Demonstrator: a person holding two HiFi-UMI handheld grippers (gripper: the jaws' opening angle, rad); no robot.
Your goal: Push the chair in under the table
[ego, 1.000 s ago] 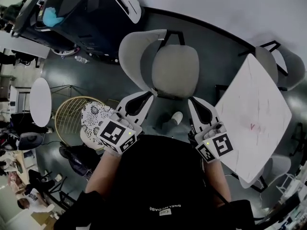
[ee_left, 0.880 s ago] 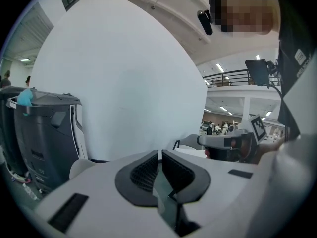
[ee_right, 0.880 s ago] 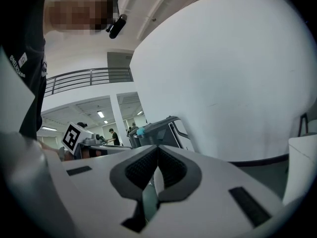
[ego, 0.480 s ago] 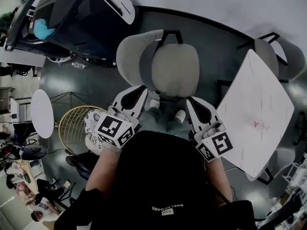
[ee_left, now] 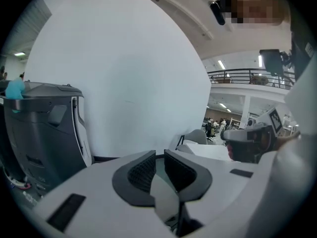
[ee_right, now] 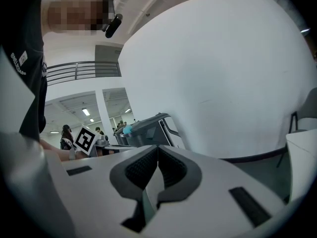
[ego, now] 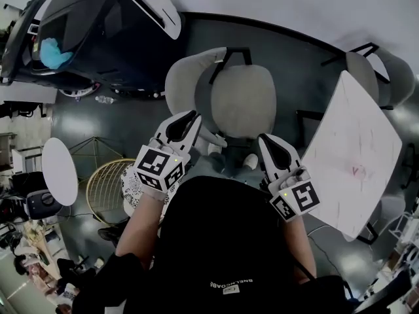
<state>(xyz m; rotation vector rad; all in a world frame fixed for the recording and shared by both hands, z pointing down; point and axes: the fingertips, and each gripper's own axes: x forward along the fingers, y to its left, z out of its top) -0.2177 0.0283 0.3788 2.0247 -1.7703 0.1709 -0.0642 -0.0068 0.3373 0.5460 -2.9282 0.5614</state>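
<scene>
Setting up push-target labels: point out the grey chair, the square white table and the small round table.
grey chair (ego: 243,100), head view, middle of the seat.
square white table (ego: 357,142), head view, bare middle of the top.
small round table (ego: 60,171), head view, middle of its top.

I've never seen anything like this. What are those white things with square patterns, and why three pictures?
No robot here: a person holds a two-fingered gripper in each hand; the patterned cubes belong to them. One picture comes from a camera on the person's head, looking down; the others from cameras riding on each gripper. The left gripper has just been opening its fingers a crack, nothing between them; the right gripper has its fingers together, empty. Ahead stands a grey chair, with a white table at the picture's right, bearing a faint reddish mark.
</scene>
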